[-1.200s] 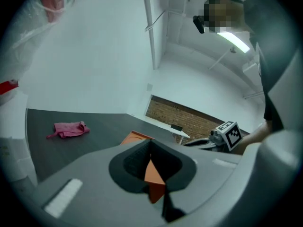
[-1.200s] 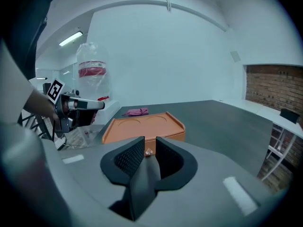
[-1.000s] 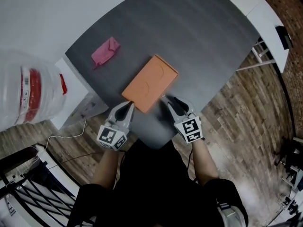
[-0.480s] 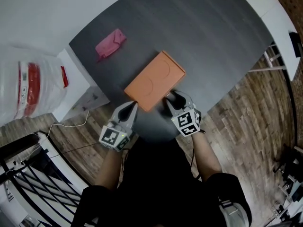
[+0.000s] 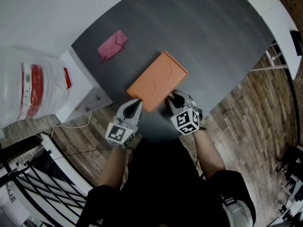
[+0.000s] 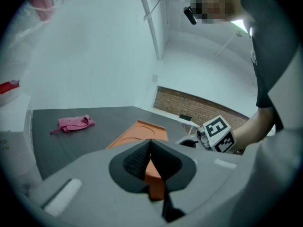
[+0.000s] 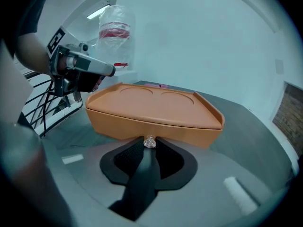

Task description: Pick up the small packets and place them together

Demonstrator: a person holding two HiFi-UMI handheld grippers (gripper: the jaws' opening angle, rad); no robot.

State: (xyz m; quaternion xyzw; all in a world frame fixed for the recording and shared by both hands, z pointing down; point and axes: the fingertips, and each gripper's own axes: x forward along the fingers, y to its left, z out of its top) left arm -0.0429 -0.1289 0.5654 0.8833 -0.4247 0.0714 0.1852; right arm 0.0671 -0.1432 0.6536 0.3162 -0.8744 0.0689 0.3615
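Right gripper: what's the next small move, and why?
Probably lift the right gripper a little, straight up. Its jaws have just been closing and now pinch a small clear item right in front of the near wall of the orange box. The pink packet lies beyond that box, so the item likely has to clear the wall first. The left gripper pinches the box's corner.

Tiny clear crinkled plastic packet (image 7: 149, 141): sits pinched at the tips of the right gripper (image 7: 149, 144), touching the flat orange box (image 5: 156, 82) at its 5 o'clock edge in the head view.
Crumpled pink soft packet (image 5: 112, 45): lies loose on the dark table (image 5: 213, 41), well apart, at 10 o'clock from the box.
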